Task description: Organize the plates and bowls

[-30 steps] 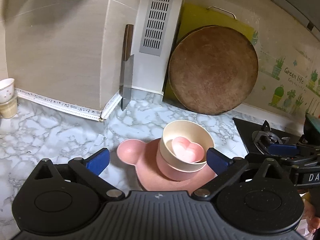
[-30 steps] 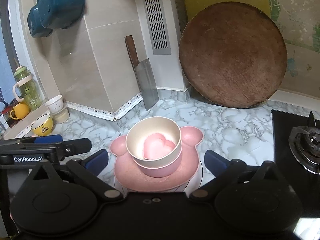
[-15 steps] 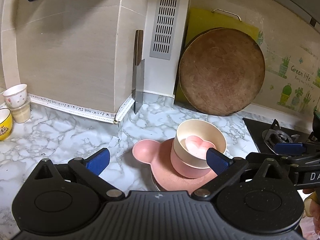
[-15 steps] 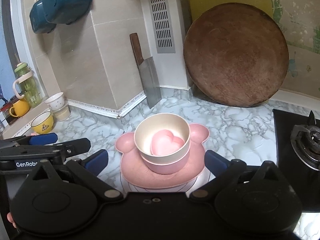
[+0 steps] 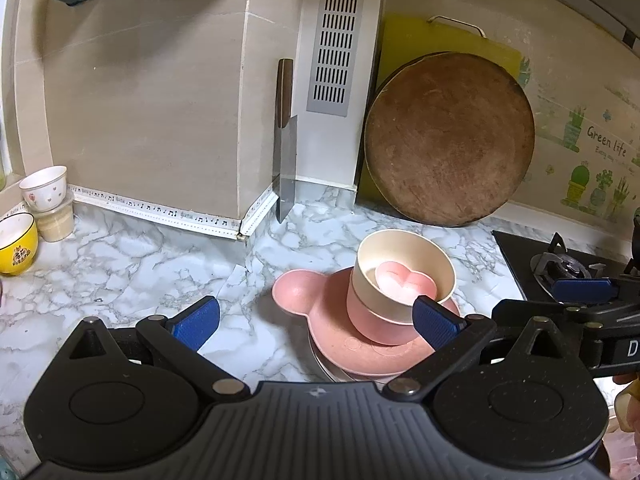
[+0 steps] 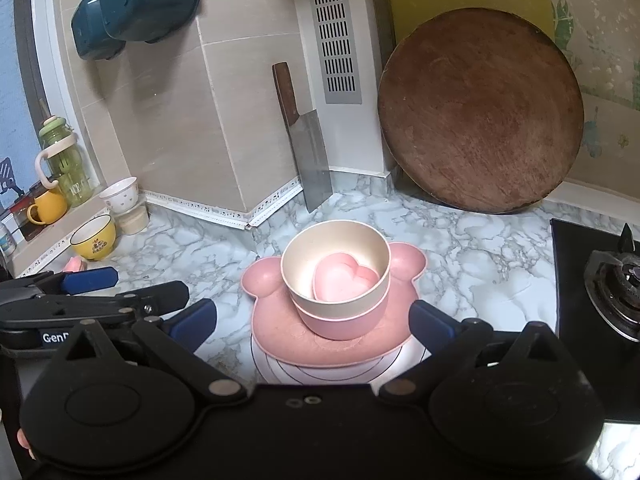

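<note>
A pink bear-shaped plate (image 6: 276, 328) lies on a round white plate (image 6: 320, 374) on the marble counter. On it stands a pink bowl (image 6: 340, 324) with a cream bowl (image 6: 304, 276) nested inside, and a small pink heart-shaped dish (image 6: 344, 282) sits in the cream bowl. My right gripper (image 6: 313, 320) is open just in front of the stack, holding nothing. In the left wrist view the bear plate (image 5: 304, 300) and cream bowl (image 5: 372, 256) are right of centre. My left gripper (image 5: 318, 318) is open and empty, left of the stack.
A cleaver (image 5: 286, 184) leans on the wall corner behind the stack. Further right a round wooden board (image 5: 448, 140) stands against the wall. A gas hob (image 6: 612, 280) is at the right. A yellow bowl (image 6: 94, 236) and stacked cups (image 6: 120, 200) sit at the far left.
The left gripper has shifted leftward, so the stack now appears further right and the yellow bowl has come into its view. The right gripper has moved only slightly. The stack has not moved.
</note>
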The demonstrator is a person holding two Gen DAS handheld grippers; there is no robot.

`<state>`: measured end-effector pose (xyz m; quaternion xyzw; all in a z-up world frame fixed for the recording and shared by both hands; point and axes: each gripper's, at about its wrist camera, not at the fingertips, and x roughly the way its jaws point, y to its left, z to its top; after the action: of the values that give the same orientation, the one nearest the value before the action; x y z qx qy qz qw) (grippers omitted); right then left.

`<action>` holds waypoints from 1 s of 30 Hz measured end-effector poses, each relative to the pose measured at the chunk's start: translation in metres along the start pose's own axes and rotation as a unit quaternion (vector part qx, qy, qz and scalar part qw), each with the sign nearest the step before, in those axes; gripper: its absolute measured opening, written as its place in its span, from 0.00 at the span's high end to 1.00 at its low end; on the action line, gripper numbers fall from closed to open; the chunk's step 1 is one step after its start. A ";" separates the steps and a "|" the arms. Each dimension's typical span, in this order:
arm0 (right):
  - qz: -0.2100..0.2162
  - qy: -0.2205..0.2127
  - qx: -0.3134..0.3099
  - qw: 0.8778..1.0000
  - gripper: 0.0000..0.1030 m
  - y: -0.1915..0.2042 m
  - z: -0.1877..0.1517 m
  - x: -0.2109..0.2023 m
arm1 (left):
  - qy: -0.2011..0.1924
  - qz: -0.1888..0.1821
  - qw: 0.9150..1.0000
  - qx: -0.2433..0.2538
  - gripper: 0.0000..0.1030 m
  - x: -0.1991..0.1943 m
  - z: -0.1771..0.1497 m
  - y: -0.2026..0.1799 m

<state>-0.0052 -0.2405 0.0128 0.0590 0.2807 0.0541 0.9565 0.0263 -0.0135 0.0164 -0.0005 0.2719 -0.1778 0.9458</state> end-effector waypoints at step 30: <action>-0.007 0.000 0.006 1.000 0.00 -0.005 -0.002 -0.002 | 0.006 -0.015 1.000 0.019 0.00 0.007 0.001 -0.009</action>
<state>-0.0079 -0.2452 0.0120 0.0629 0.2818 0.0460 0.9563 0.0292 -0.0245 0.0145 0.0142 0.2739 -0.1975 0.9412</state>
